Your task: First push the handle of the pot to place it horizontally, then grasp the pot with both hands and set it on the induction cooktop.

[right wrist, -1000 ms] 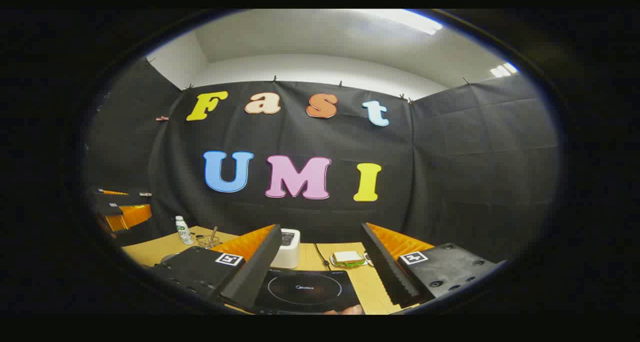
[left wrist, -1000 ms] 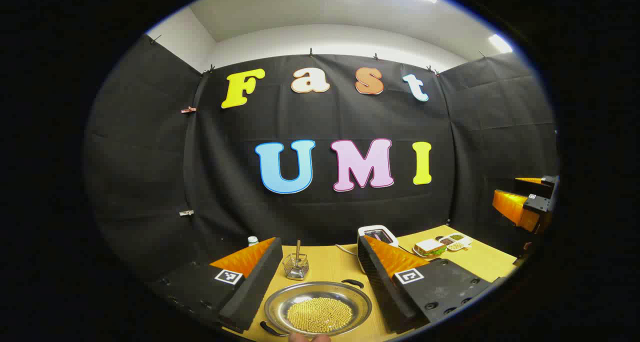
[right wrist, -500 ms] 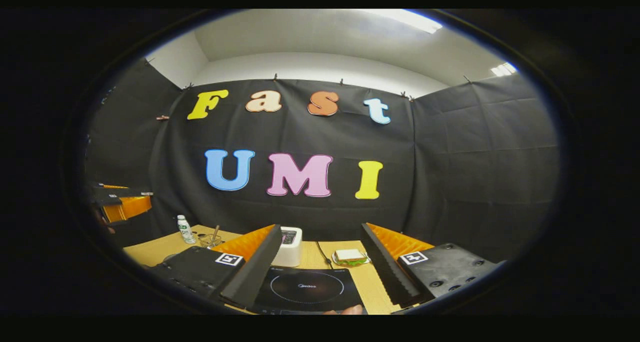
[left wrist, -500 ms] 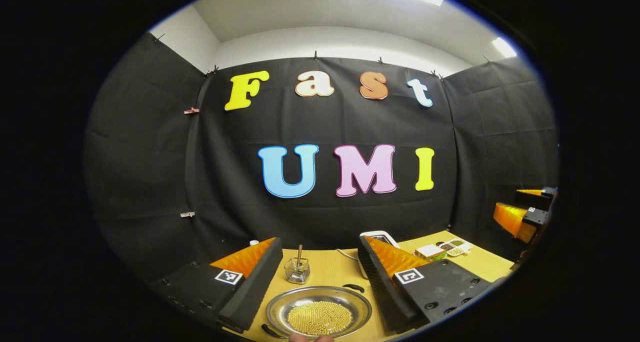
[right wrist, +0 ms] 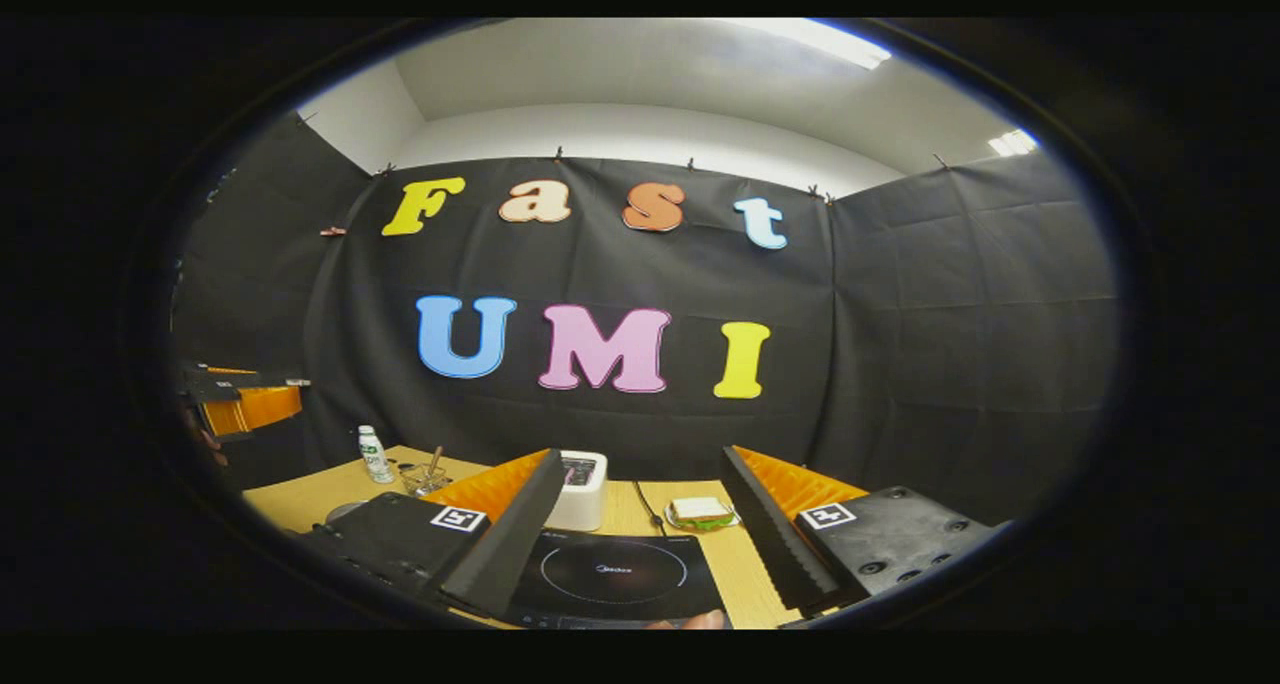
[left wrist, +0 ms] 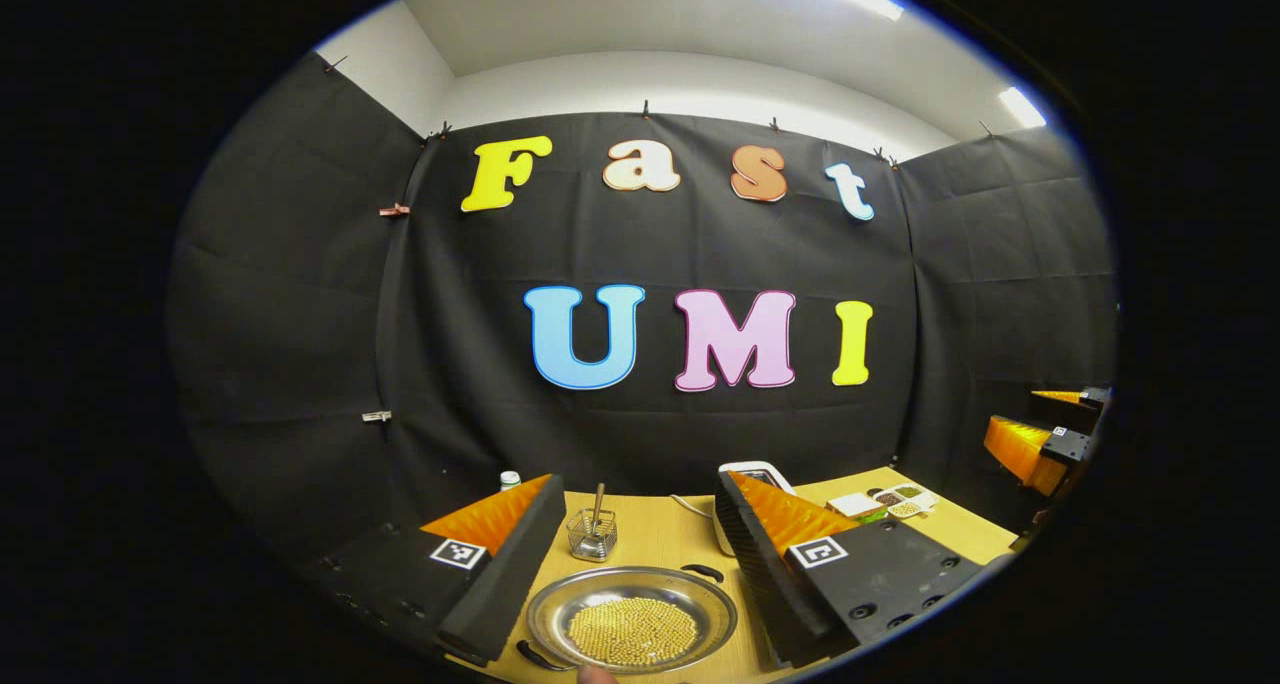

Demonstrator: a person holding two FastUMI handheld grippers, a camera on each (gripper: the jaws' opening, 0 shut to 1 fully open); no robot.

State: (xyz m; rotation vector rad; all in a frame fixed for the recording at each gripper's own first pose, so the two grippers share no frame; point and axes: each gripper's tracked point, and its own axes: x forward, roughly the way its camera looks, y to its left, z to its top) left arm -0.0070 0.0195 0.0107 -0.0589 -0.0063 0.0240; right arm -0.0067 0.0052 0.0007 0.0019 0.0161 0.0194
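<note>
A shallow steel pot (left wrist: 632,624) holding yellow beans sits on the wooden table (left wrist: 660,539), low between the fingers of my left gripper (left wrist: 638,481), which is open and above it. One black pot handle (left wrist: 703,571) points far right and the other (left wrist: 535,654) near left, so they lie on a diagonal. The black induction cooktop (right wrist: 612,576) lies low between the fingers of my right gripper (right wrist: 640,454), also open and holding nothing. Each gripper appears at the other's edge: the right gripper (left wrist: 1040,444) far right, the left gripper (right wrist: 245,399) far left.
A wire basket (left wrist: 592,534) with a utensil stands just behind the pot. A white toaster (right wrist: 580,489) and a plate with a sandwich (right wrist: 700,512) stand behind the cooktop. A small bottle (right wrist: 371,454) stands at the back left, and small dishes (left wrist: 900,499) at the far right.
Both views have drifted slightly, and the pot now sits a little lower in the left gripper view. The right gripper has sunk a little at that view's edge. Both grippers stay open.
</note>
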